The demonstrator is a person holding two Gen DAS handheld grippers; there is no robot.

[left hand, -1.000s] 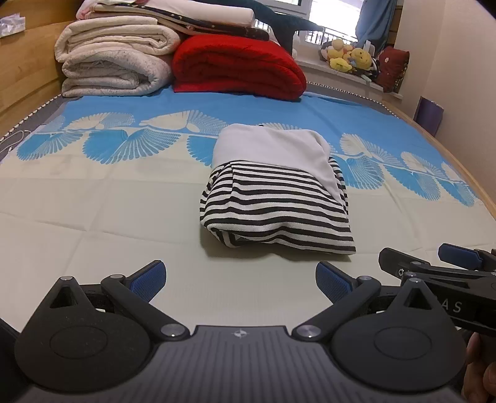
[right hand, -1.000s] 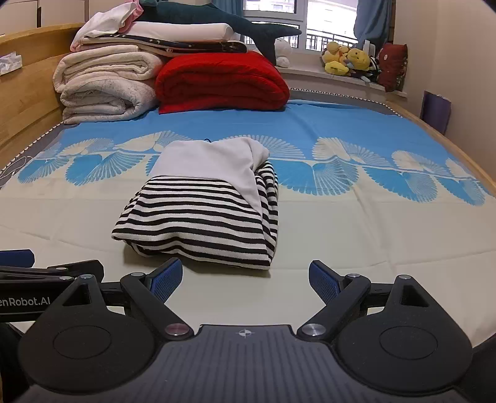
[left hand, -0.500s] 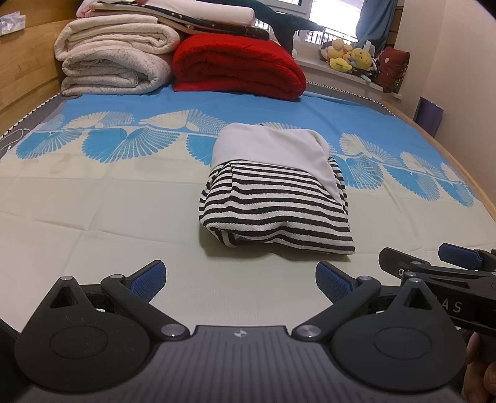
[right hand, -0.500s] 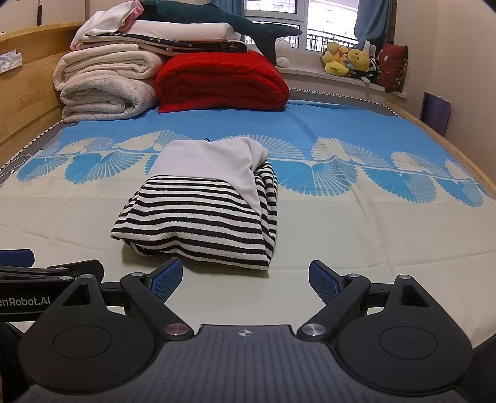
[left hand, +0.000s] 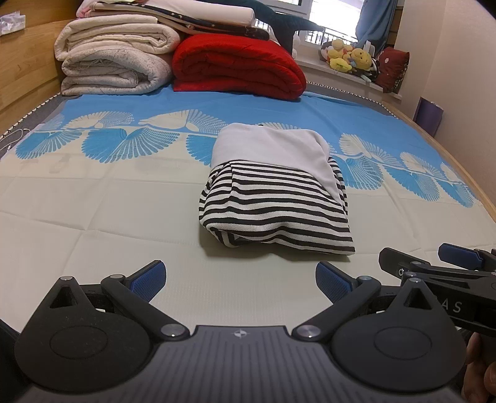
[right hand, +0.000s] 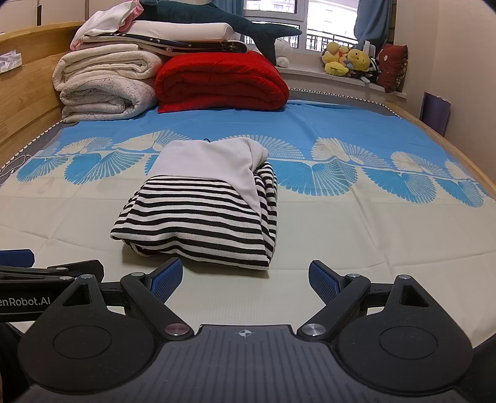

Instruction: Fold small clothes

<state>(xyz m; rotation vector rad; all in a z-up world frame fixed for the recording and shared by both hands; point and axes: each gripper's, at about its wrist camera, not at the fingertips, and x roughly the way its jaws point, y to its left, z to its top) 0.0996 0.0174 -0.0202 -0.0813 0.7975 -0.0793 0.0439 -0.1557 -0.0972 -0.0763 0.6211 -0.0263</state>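
Note:
A folded black-and-white striped garment [left hand: 276,210] [right hand: 198,223] with a plain white upper part lies as a compact bundle on the bed sheet. My left gripper [left hand: 240,280] hovers open just in front of it, nothing between its blue pads. My right gripper [right hand: 245,280] is open too, near the bundle's front right corner, and holds nothing. Each gripper shows at the edge of the other's view: the right one [left hand: 440,269] in the left wrist view, the left one [right hand: 40,269] in the right wrist view.
Rolled cream blankets [left hand: 114,62] and a red quilt [left hand: 238,68] are stacked at the far end of the bed, under pillows and a dark plush shark [right hand: 217,21]. Plush toys [right hand: 347,62] sit on the window sill. A wooden bed frame [right hand: 28,102] runs along the left.
Both views have shifted very slightly; the garment and both open grippers stay about where they were.

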